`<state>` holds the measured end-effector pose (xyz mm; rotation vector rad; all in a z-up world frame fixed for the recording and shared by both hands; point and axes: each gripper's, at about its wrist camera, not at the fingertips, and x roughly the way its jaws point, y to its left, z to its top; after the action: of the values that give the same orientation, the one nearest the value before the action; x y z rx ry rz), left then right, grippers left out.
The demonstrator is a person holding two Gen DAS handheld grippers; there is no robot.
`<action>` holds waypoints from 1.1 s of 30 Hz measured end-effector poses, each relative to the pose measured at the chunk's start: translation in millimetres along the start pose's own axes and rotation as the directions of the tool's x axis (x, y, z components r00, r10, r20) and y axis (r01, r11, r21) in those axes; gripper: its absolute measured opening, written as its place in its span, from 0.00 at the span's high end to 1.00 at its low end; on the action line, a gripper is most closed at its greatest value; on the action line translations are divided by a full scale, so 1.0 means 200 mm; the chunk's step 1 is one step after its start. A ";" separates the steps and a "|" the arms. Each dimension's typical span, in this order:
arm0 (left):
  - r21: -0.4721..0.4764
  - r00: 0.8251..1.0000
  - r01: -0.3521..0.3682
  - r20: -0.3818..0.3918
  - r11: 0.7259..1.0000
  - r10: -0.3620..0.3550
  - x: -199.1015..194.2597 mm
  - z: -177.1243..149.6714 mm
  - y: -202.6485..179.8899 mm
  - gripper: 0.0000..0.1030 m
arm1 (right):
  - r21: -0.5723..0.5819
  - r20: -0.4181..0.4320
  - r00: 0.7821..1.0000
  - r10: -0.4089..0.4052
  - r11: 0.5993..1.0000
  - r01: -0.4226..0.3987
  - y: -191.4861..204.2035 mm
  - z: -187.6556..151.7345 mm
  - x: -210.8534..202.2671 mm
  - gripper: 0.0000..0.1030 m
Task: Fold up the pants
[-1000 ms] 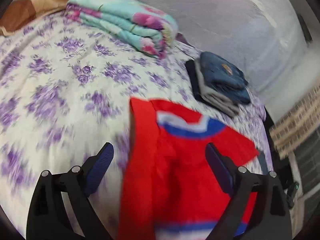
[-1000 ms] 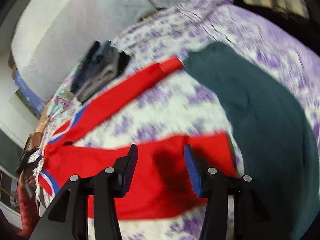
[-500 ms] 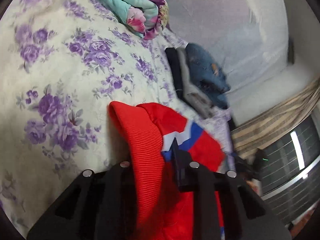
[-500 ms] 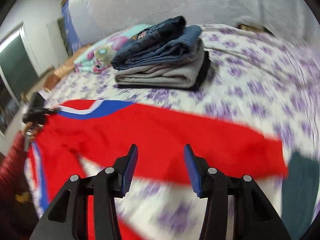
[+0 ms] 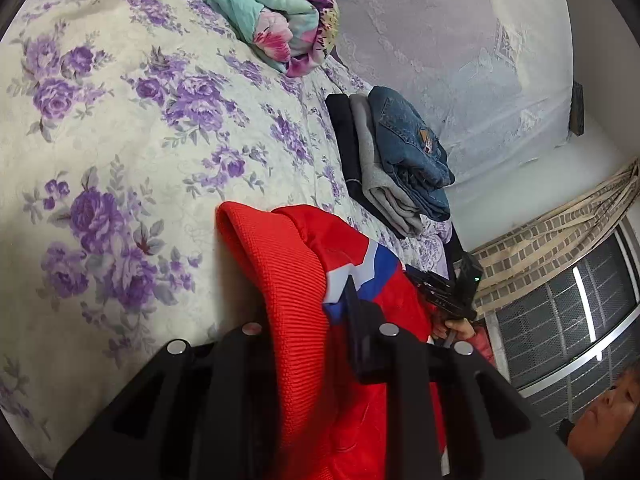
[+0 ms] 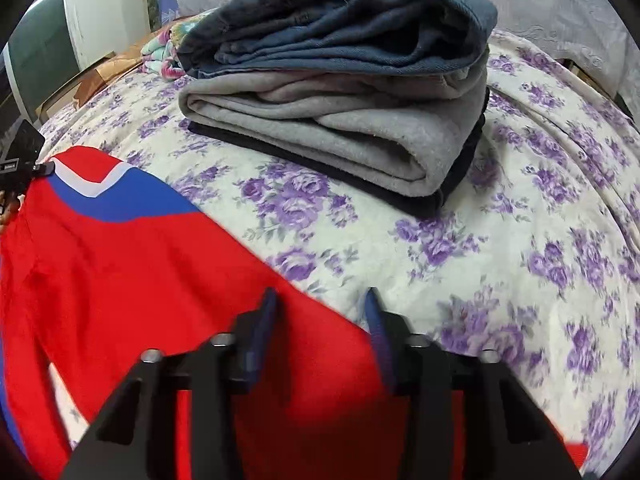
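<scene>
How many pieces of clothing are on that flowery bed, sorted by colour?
Red with a blue and white stripe: 1, the red pants
Blue denim: 1, the jeans
Grey: 1, the grey garment
Black: 1, the black garment
Total: 4

- Your left gripper (image 5: 316,300) has its left finger buried under the ribbed waistband of the red pants (image 5: 296,280); only the right finger (image 5: 352,300) shows.
- In your right wrist view the red pants run off the left and bottom edges, so you can't see the leg ends.
- The folded jeans (image 6: 340,20) are cut off at the top edge.
- The black garment (image 6: 452,184) under the stack shows only as a thin edge.
- The floral bedsheet (image 6: 580,340) blurs at lower right.
</scene>
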<state>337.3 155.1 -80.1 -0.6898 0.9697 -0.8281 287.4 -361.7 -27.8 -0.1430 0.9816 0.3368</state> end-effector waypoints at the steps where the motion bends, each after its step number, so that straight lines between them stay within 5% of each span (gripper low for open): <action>1: 0.012 1.000 -0.011 0.002 1.000 0.011 0.00 0.00 -0.01 0.80 | -0.014 0.002 1.000 -0.026 1.000 0.026 0.04 -0.02 -0.03 0.92; 10: 0.228 0.993 -0.090 0.099 0.970 0.069 -0.12 -0.08 -0.30 0.82 | -0.032 0.175 0.981 -0.085 0.995 0.092 0.29 -0.15 -0.61 0.94; 17: 0.318 0.986 -0.026 0.165 0.948 -0.029 -0.42 -0.43 -0.44 0.81 | -0.019 0.283 0.953 -0.107 0.993 0.117 0.62 -0.63 -1.03 0.94; 21: 0.248 0.985 -0.067 0.169 0.966 0.025 -0.52 -0.72 -0.34 0.51 | 0.018 0.196 0.979 -0.063 0.998 0.061 0.72 -1.00 -0.95 0.94; 25: 0.151 0.958 0.000 0.283 0.989 -0.043 -0.73 -0.93 -0.29 0.32 | 0.029 0.131 0.989 -0.070 0.997 0.066 0.80 -1.20 -0.80 0.93; 28: 0.125 0.936 0.060 0.339 0.990 -0.100 -0.84 -1.03 -0.32 0.31 | 0.078 0.156 0.987 -0.047 0.996 0.035 0.76 -1.20 -0.81 0.93; 33: 0.148 0.948 0.043 0.306 0.988 -0.087 -0.76 -1.13 -0.45 0.28 | 0.080 0.173 0.984 -0.051 0.996 0.038 0.78 -1.23 -0.81 0.93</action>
<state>59.4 206.6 -35.9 -0.7090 0.6003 -0.8077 -42.6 -315.8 -24.3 -0.0640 0.8144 0.2656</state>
